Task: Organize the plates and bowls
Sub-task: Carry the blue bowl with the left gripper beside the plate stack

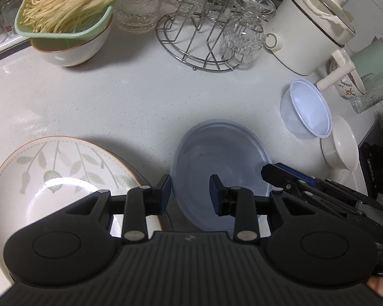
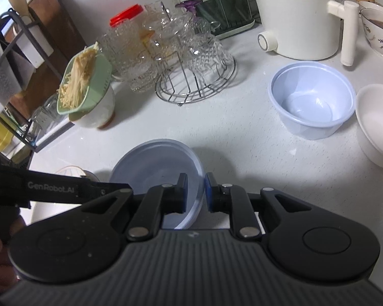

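Both grippers meet on the same pale blue plastic bowl (image 2: pixel 155 168), which we hold tilted up off the white counter (image 1: pixel 130 97) so that its open mouth faces forward and up, toward the back of the counter. Our right gripper (image 2: pixel 194 191) is clamped on the bowl's right rim, one finger inside and one outside, pads pressed to the thin wall. Our left gripper (image 1: pixel 190 193) straddles the left rim, one finger outside and one inside the bowl; its jaws stand partly apart, and we cannot tell whether the pads press on the wall. Just left of the left gripper lies a leaf-patterned plate (image 1: pixel 56 178), flat on the counter, partly under the tool. Ahead and to the right of the right gripper stands a second pale blue bowl (image 2: pixel 311 99), upright and empty, with an empty white bowl (image 2: pixel 378 125) just beside it. Farther ahead a wire rack (image 2: pixel 191 81) carries upturned glasses, well apart from the held bowl. Ahead and to the left, a green strainer (image 2: pixel 84 84) full of pale noodle-like strands sits in a white bowl (image 2: pixel 97 114). At the far right stands a white cooking pot (image 2: pixel 296 17).
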A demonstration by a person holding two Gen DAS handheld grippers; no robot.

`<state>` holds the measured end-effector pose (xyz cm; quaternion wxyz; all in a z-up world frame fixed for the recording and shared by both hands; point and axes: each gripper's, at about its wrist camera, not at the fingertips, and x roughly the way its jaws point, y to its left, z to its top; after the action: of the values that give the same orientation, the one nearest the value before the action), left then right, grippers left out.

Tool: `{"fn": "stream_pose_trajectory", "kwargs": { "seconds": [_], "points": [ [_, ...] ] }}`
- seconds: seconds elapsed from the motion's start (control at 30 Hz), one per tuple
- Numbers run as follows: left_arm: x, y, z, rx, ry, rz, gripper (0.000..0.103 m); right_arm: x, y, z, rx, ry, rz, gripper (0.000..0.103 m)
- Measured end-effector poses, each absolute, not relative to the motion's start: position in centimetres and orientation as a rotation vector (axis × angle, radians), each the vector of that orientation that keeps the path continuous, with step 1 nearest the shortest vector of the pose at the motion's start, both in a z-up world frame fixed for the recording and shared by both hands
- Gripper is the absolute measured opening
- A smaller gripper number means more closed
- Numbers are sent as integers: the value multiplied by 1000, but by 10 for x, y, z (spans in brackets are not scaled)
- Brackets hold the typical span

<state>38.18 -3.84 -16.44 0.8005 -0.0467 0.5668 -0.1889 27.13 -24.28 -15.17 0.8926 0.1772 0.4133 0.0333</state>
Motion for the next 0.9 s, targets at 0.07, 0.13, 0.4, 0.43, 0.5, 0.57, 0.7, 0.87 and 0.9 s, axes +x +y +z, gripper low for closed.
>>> {"fn": "stream_pose_trajectory", "kwargs": {
  "seconds": [0.07, 0.13, 0.4, 0.43, 0.5, 0.57, 0.7, 0.87, 0.9],
  "points": [
    [381, -36, -164, -102, 1215, -407, 37, 273, -242, -154, 360, 871, 72, 17],
    [381, -36, -163, -101, 1210, -403, 37, 274, -242, -154, 363, 879, 77, 17],
    [379, -30, -158, -89, 1200, -398, 40, 269, -239, -151, 360, 866, 53, 24],
    [378, -30, -156, -85, 1194, -397, 40, 269, -239, -150, 357, 859, 48, 30],
    [376, -29, -151, -67, 1178, -392, 40, 266, -240, -146, 355, 837, 39, 41],
    [374, -29, -144, -51, 1157, -395, 41, 263, -241, -140, 346, 820, 33, 43],
    [367, -26, -126, -34, 1117, -400, 42, 254, -243, -122, 325, 783, 31, 43],
    [353, -24, -97, -9, 1065, -391, 46, 242, -242, -95, 290, 732, 34, 43],
    [350, -23, -91, -8, 1056, -391, 46, 239, -242, -90, 286, 721, 37, 43]
  ]
}}
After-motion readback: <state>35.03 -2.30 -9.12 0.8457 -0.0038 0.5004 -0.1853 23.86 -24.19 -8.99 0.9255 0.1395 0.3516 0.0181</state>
